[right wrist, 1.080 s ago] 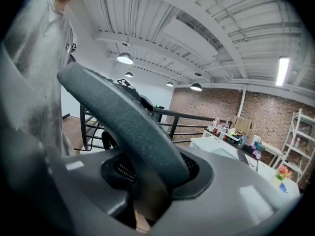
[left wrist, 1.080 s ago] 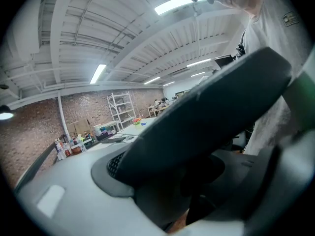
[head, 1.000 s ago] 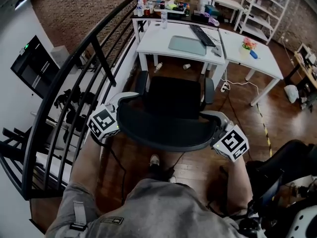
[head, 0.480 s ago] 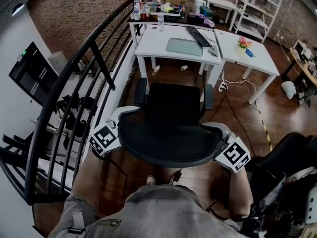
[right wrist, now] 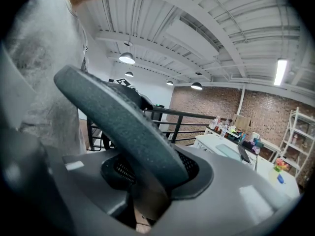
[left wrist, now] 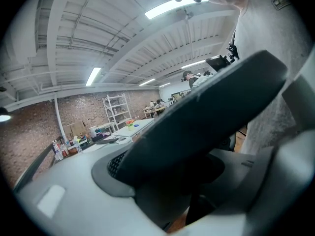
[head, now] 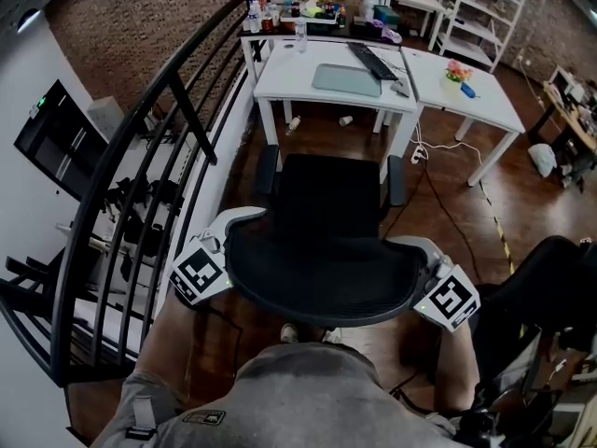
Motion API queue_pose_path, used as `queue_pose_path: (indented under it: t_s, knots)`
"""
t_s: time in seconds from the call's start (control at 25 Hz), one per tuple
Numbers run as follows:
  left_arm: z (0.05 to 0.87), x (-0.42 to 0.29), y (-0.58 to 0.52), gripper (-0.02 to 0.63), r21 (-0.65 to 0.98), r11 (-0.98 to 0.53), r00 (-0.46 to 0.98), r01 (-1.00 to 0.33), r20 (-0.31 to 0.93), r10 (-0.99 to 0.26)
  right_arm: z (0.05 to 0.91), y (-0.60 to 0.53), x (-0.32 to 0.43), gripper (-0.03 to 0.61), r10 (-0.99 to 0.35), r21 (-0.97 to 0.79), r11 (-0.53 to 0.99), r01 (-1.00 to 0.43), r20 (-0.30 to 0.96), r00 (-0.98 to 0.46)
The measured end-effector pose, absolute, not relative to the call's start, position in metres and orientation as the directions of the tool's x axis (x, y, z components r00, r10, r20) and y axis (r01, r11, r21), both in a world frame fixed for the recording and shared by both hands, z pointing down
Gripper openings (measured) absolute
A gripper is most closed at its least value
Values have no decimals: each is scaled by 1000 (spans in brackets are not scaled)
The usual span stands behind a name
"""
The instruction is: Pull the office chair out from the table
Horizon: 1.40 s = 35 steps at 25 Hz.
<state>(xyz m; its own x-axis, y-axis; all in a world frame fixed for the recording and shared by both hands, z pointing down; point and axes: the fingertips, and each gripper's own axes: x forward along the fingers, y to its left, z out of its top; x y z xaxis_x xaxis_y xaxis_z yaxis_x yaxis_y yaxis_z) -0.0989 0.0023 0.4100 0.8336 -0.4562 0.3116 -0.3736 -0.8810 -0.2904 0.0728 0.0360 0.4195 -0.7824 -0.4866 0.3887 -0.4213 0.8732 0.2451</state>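
Observation:
The black office chair [head: 331, 199] stands on the wood floor a little back from the white table [head: 322, 90], its seat facing the table. Its curved mesh backrest [head: 322, 273] is nearest me. My left gripper [head: 241, 227] is shut on the backrest's left edge, my right gripper [head: 408, 250] on its right edge. In the left gripper view the backrest rim [left wrist: 197, 117] runs up from between the grey jaws of the left gripper [left wrist: 162, 186]. The right gripper view shows the same rim [right wrist: 123, 127] clamped in the right gripper [right wrist: 147, 191].
A black metal railing [head: 140, 157] runs along the left, close to the chair. A second white table [head: 471, 96] adjoins the first on the right. Another dark chair [head: 550, 292] stands at my right. A cable [head: 448, 208] trails across the floor. My feet are under the backrest.
Both grippers and the chair have moved toward me, and the gap between the chair and the table has widened. Both grips on the backrest look unchanged.

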Motion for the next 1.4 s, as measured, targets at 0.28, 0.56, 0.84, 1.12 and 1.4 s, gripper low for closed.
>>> queue_pose_path:
  t_s: [0.28, 0.56, 0.84, 1.12, 1.4]
  knots:
    - [410, -98, 22, 295, -299, -879, 834, -370, 310, -457, 419, 55, 75, 167, -484, 248, 874, -417, 387, -785]
    - [413, -93, 28, 296, -306, -876, 835, -372, 303, -460, 421, 61, 80, 170, -482, 249, 875, -415, 378, -790]
    - [411, -94, 26, 345, -315, -853, 827, -415, 259, -499, 419, 62, 73, 221, -496, 262, 865, -427, 332, -802]
    - [403, -114, 28, 385, -260, -814, 806, -519, 167, -568, 413, 63, 78, 262, -527, 215, 849, -484, 264, -808]
    - [428, -173, 40, 330, 28, -744, 740, -667, 134, -659, 426, 70, 116, 295, -575, 68, 813, -578, 247, -780]
